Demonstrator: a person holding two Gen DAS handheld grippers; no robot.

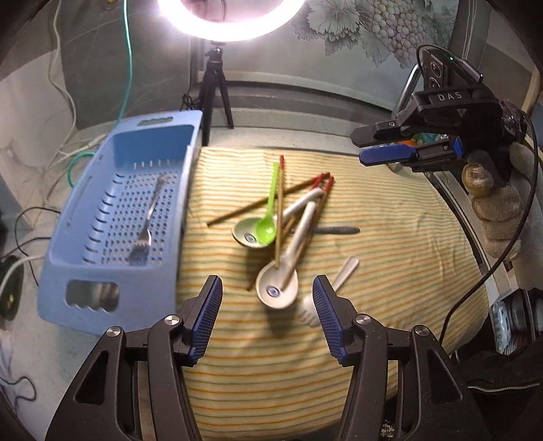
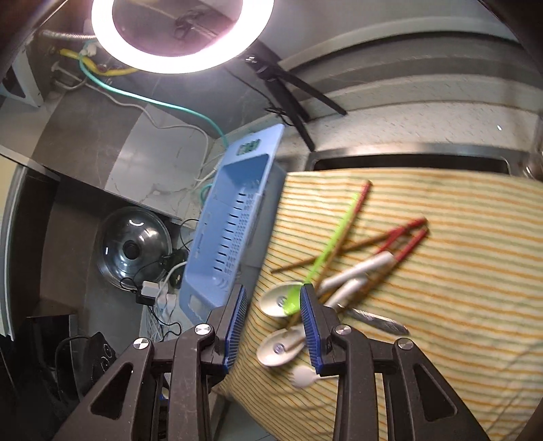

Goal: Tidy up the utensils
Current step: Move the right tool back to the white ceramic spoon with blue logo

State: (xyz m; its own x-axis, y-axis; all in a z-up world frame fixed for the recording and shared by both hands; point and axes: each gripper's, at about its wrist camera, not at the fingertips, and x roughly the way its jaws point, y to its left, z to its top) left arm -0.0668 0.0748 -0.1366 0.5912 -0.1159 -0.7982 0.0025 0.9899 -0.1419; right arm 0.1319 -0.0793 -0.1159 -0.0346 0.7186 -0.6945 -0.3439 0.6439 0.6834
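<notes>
Left gripper (image 1: 267,307) jaws apart, nothing between them, hovering over the striped cloth (image 1: 390,257). Right gripper (image 2: 273,330) jaws part-open, empty. One metal fork (image 1: 146,226) lies in the blue basket (image 1: 85,237) on the counter. Remaining pile on cloth: green spoon (image 1: 268,210), two white ceramic spoons (image 1: 276,288), red-tipped chopsticks (image 1: 280,207), white plastic fork (image 2: 303,376).

Ring light (image 1: 230,20) glares overhead (fisheye edges curve, slight blur).
</notes>
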